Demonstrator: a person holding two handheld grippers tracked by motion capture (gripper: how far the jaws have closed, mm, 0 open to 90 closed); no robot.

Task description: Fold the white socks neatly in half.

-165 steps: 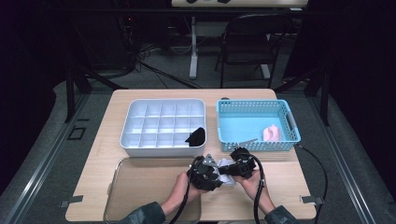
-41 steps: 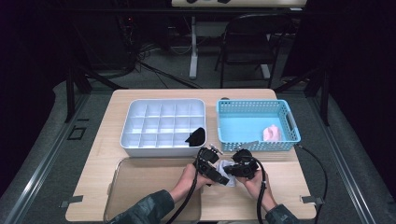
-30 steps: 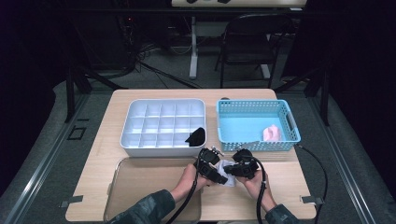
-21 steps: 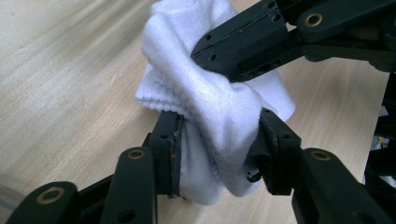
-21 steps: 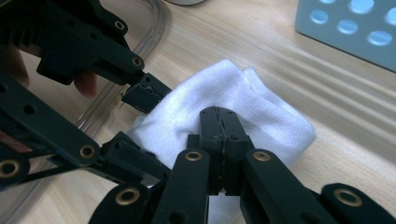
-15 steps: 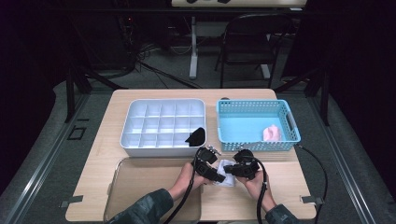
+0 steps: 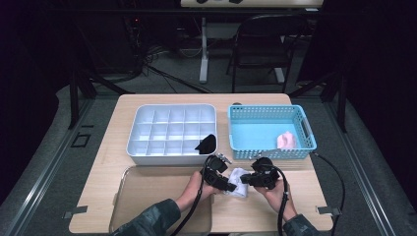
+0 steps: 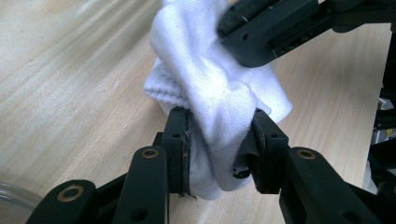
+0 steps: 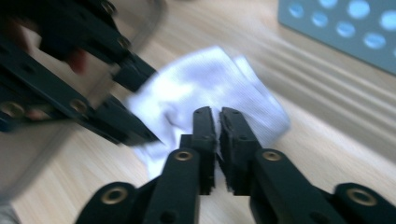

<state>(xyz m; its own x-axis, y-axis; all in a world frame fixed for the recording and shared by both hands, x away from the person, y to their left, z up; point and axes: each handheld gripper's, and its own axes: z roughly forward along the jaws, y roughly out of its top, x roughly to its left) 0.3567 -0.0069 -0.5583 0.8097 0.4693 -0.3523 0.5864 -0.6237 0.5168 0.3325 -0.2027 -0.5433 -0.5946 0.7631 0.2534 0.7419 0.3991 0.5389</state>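
A bunched white cloth (image 7: 238,176) lies on the wooden table (image 7: 319,191) near its front edge, between my two grippers. My left gripper (image 7: 227,185) comes at it from the left. In the left gripper view its jaws have just been closing, and the left gripper (image 8: 217,121) is shut on a thick fold of the cloth (image 8: 210,79). My right gripper (image 7: 246,180) reaches in from the right. In the right gripper view the right gripper (image 9: 218,112) has its jaws almost together at the cloth (image 9: 205,84); I cannot tell whether they pinch a layer.
A white compartment tray (image 7: 172,129) stands at the back left, with a black item (image 7: 206,144) in its near right corner. A blue basket (image 7: 270,129) to its right holds a pink item (image 7: 286,141). A clear tray (image 7: 147,191) lies front left.
Since several seconds ago the cloth and both grippers have shifted slightly to the right. Over the last second the hands stay almost still.
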